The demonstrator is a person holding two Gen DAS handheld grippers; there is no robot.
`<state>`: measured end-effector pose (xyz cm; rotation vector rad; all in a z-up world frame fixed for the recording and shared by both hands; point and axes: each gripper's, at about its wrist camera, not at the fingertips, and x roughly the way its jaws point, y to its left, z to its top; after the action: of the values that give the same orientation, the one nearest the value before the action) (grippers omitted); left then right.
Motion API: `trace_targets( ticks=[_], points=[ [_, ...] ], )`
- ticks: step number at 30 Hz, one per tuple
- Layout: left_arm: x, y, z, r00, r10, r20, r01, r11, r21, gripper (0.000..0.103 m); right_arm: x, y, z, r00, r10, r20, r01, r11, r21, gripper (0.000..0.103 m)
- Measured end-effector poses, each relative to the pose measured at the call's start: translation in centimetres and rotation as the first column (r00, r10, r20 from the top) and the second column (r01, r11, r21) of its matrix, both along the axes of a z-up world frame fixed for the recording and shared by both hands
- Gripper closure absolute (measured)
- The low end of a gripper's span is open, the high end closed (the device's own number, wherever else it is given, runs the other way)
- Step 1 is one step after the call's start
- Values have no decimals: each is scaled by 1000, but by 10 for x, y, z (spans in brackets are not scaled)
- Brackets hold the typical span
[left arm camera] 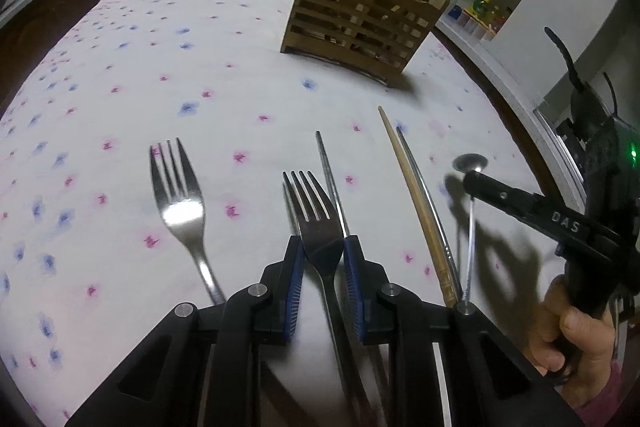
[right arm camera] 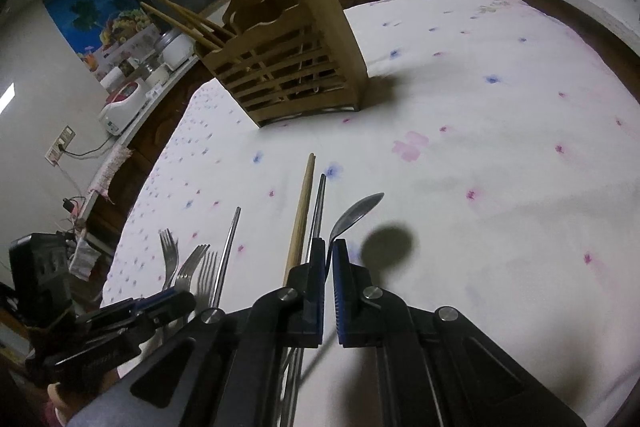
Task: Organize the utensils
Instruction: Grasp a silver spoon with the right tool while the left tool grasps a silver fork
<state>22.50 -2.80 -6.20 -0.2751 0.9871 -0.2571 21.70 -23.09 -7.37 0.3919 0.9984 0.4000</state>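
Utensils lie on a white flowered cloth (left arm camera: 240, 75). My left gripper (left arm camera: 322, 243) is shut on a fork (left arm camera: 314, 211) at the base of its head, the blue pads pressing both sides. A second fork (left arm camera: 178, 195) lies to its left. My right gripper (right arm camera: 329, 247) is shut on a spoon (right arm camera: 358, 213) by its neck; the bowl hangs above the cloth and casts a round shadow. In the left wrist view the right gripper (left arm camera: 474, 183) holds that spoon (left arm camera: 470, 163) at the right. A wooden chopstick (left arm camera: 416, 211) and metal chopsticks (left arm camera: 428, 203) lie between the two grippers.
A slatted wooden utensil holder (left arm camera: 360, 15) stands at the far side of the cloth with chopsticks in it, also seen in the right wrist view as the holder (right arm camera: 288, 67). Dark table edges (left arm camera: 60, 11) ring the cloth. Counters with kitchen items lie beyond.
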Motion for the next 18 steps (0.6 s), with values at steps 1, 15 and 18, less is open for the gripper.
trace_targets(
  ticks=[1, 15, 18],
  points=[
    [-1, 1, 1, 1000, 2, 3, -2, 1000, -1, 84, -2, 0, 1, 1000, -1, 3, 1, 1000, 2, 99],
    [2, -5, 2, 999, -4, -53, 10, 995, 101, 81, -13, -2, 17, 999, 3, 33, -4, 1000, 11, 100],
    [5, -12, 4, 998, -9, -59, 17, 990, 140, 77, -15, -4, 18, 999, 3, 35, -3, 1000, 17, 100]
  ],
)
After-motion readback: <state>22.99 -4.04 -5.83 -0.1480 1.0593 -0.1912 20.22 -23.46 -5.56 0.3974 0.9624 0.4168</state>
